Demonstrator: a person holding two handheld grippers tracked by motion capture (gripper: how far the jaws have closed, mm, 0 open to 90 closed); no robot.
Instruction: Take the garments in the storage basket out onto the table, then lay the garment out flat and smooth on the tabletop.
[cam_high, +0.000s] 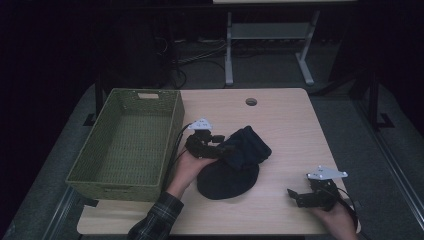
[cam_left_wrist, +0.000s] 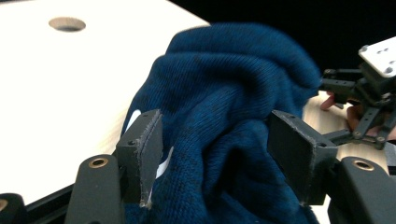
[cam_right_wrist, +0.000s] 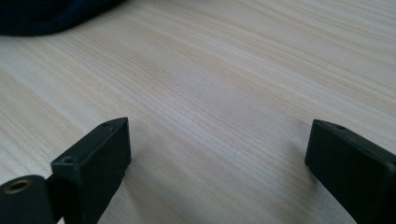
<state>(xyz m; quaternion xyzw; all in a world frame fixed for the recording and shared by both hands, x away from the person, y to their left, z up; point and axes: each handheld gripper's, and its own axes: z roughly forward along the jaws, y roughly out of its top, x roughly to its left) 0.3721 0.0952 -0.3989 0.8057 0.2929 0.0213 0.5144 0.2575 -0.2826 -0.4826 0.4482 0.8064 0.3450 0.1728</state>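
Work surface: light wood-grain table (cam_high: 290, 125) with a round cable hole (cam_high: 251, 102) near its far edge.
Garment: dark blue knitted garment (cam_high: 235, 162), crumpled in a heap at the middle of the table, just right of the basket. In the left gripper view the knit (cam_left_wrist: 224, 121) bulges up in folds between the two jaws.
Left gripper (cam_high: 220, 149): held in the person's left hand (cam_high: 186, 167), pointing to the right into the upper fold of the garment.
Left jaw state: spread apart. Fabric lies between the pads, touching or nearly touching the inner faces, but the pads do not pinch it.
Right gripper (cam_high: 295, 196): held in the right hand (cam_high: 336, 216) near the table's front right corner, well apart from the garment.
Right jaw state: wide open, nothing between the pads (cam_right_wrist: 100, 154); bare table beneath them.
Basket: green woven basket (cam_high: 120, 185), rectangular, standing at the left edge of the table, beside the left hand.
Sleeve: plaid sleeve (cam_high: 155, 222) on the left forearm.
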